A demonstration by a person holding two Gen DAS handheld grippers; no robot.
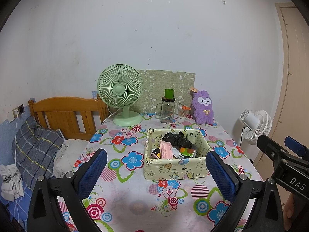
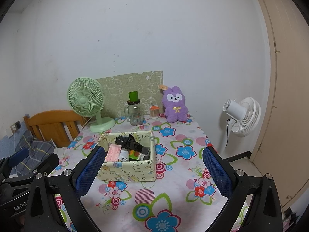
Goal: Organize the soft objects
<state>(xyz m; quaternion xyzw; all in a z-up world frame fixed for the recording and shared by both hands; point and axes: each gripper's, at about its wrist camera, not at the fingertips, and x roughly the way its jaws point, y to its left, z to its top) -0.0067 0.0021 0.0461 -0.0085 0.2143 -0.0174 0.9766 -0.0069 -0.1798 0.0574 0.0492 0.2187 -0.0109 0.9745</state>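
The purple plush rabbit (image 1: 203,107) is sitting upright at the far right of the table (image 1: 135,203), leaning by the wall, while we are holding the left hand-held gripper (image 1: 156,176) and right hand-held gripper (image 2: 152,171) wide open and empty near the box (image 1: 173,169), presumably readying a reach.

Purple plush rabbit (image 1: 203,107), mint-green fan (image 1: 120,92), floral tablecloth (image 1: 135,199), pale-yellow cartoon-print box (image 1: 173,169).

Two fans (image 1: 120,94) (image 1: 256,125), one plush rabbit (image 1: 203,107), one box (image 1: 176,169), perhaps two jars (image 1: 167,110) (image 1: 183,112).
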